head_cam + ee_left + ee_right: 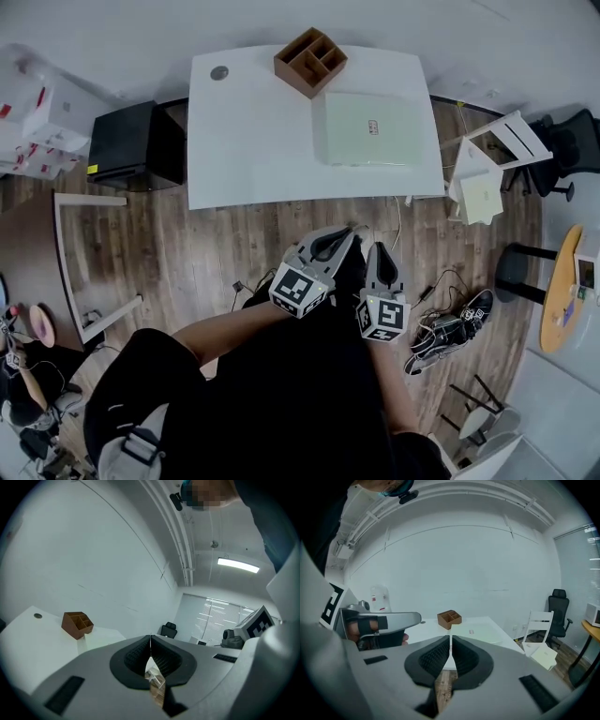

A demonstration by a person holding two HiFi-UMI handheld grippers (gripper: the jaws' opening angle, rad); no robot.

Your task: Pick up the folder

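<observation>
Well short of the worktop (253, 141), left gripper (345, 232) and right gripper (380, 249) hold their fingers pressed together, empty. The pale green folder (373, 128) lies flat beside the wooden organizer (310, 61). Fingers that arrive unopened would probably only shove it.

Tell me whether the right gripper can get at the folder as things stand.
Probably yes, after an approach: the right gripper hangs over the floor short of the table, nothing stands between it and the folder, but its jaws are shut.
</observation>
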